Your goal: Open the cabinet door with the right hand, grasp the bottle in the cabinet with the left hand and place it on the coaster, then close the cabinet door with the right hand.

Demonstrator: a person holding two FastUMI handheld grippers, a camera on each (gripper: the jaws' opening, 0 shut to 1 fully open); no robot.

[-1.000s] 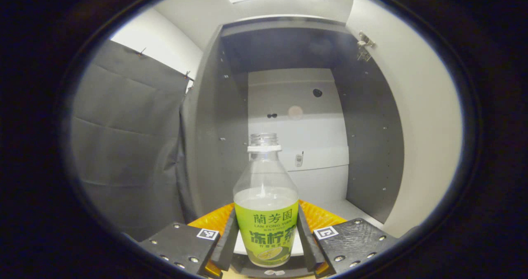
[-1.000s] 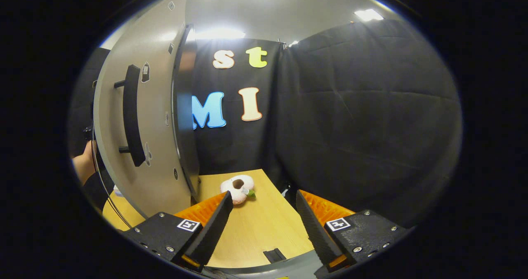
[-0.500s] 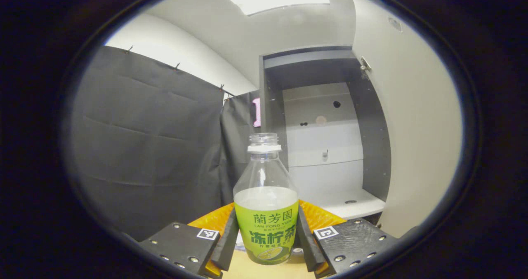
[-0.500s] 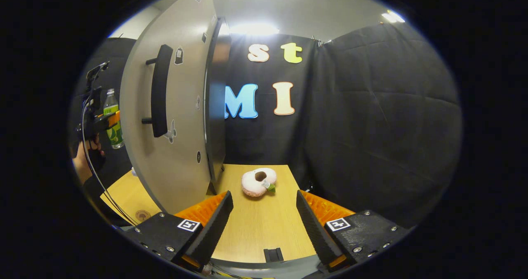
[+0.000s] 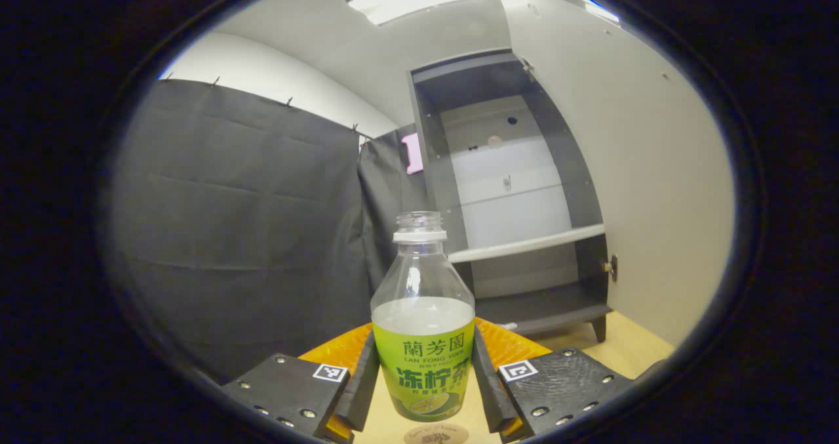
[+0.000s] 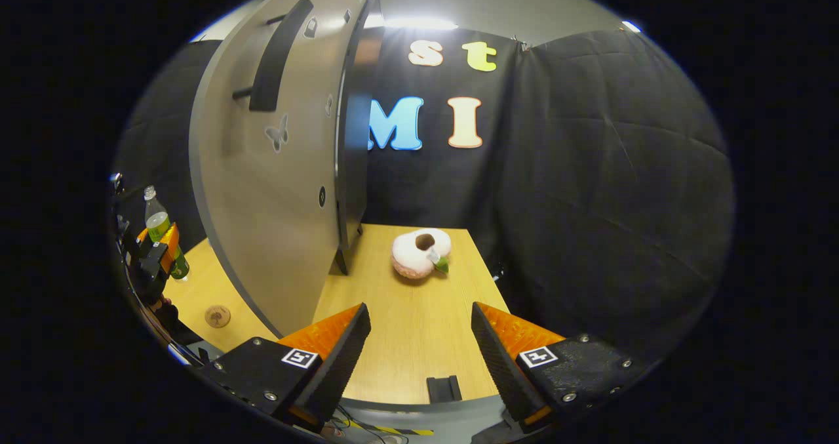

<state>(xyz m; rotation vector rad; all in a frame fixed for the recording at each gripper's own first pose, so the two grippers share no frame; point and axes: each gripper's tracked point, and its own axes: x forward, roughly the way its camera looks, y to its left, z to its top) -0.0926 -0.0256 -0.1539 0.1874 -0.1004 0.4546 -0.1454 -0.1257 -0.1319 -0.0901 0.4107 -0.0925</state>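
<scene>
My left gripper (image 5: 425, 391) has both fingers pressed on the labelled belly of the lemon tea bottle (image 5: 423, 326), which stands upright between them, out of the cabinet (image 5: 518, 188) and above the wooden table (image 5: 629, 349). The coaster (image 5: 436, 435), a small round disc, lies on the table just below the bottle's base in the left gripper view; whether the base touches it yet I cannot tell. In the right gripper view the same coaster (image 6: 217, 315) sits near the left edge of the table, with the bottle (image 6: 159, 229) above and a little beyond it.

My right gripper (image 6: 419, 352) has its fingers wide apart and nothing between them, hanging over the near edge of the table. The cabinet door (image 6: 275, 168) stands swung open to its left, the dark bar handle (image 6: 278, 54) well up and away.

The risks, as I judge them: the bottle has no cap, so any tilt on the way down could slop the pale liquid out. If I let go before the base is flat on the coaster, it could rock and tip. The plush toy (image 6: 421, 254) lies far on the table, clear of the door's swing.

The green label carries Chinese characters with "LAN FONG YUEN" in small Latin letters under the top row, and a lemon slice drawn at the bottom.
</scene>
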